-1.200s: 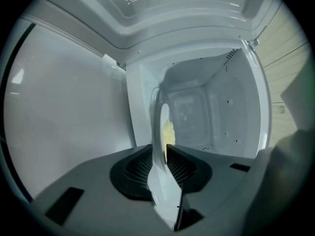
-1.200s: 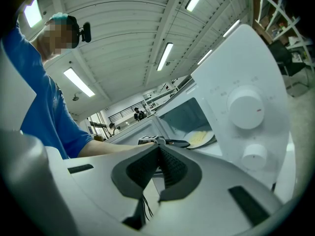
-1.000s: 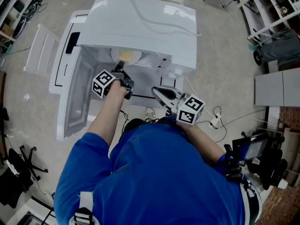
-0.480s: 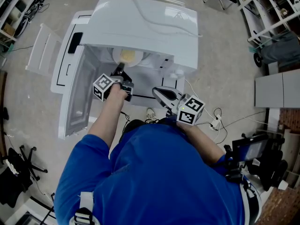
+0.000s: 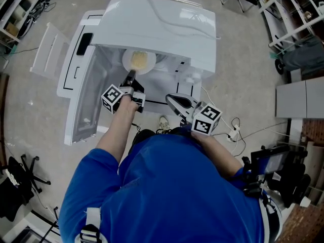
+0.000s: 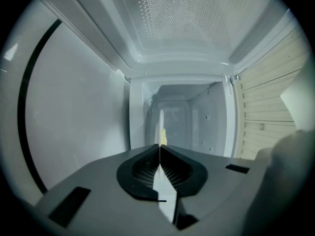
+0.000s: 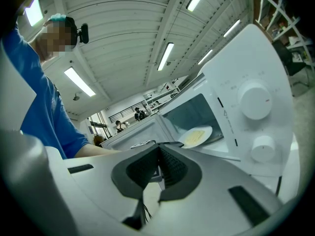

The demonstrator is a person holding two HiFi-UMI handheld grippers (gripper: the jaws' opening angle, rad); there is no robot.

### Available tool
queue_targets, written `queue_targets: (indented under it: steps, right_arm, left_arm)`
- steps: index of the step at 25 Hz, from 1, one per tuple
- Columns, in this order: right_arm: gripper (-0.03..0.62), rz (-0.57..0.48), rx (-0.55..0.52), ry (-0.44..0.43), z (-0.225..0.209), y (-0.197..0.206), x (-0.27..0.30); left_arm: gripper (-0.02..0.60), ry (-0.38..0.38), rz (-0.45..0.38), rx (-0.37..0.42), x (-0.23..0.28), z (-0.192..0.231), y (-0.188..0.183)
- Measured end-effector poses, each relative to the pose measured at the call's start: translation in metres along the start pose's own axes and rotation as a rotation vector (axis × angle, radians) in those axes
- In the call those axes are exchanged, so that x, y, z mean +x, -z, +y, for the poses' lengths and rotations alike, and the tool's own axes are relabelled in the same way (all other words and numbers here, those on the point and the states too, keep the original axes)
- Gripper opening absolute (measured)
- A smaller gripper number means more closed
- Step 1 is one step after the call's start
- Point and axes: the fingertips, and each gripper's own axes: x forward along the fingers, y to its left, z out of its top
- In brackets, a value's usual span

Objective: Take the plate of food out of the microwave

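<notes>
Left gripper [image 5: 130,78] clamped on the rim of the plate of food [image 5: 139,61], plate looks partway out of the microwave [image 5: 157,24], right gripper [image 5: 173,99] closed, empty, out front.

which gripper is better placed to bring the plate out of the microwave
Left. The left gripper is shut on the plate rim at the microwave opening; the right gripper hangs back, shut and empty.

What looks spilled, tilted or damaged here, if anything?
Nothing stands out. The left gripper clamps the plate by its rim. The plate looks level at the microwave opening, with the yellow food on it and no spill visible.
</notes>
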Motion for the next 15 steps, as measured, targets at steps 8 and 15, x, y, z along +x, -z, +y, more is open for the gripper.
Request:
queue_targets:
  steps: [8, 15]
  right_arm:
    - [-0.003, -0.001, 0.046, 0.012, 0.009, 0.007, 0.0]
    - [-0.003, -0.042, 0.091, 0.02, 0.022, 0.019, -0.002]
  left_arm:
    - [0.017, 0.018, -0.009, -0.003, -0.037, -0.006, 0.001]
    - [0.018, 0.032, -0.002, -0.009, -0.083, -0.011, 0.003]
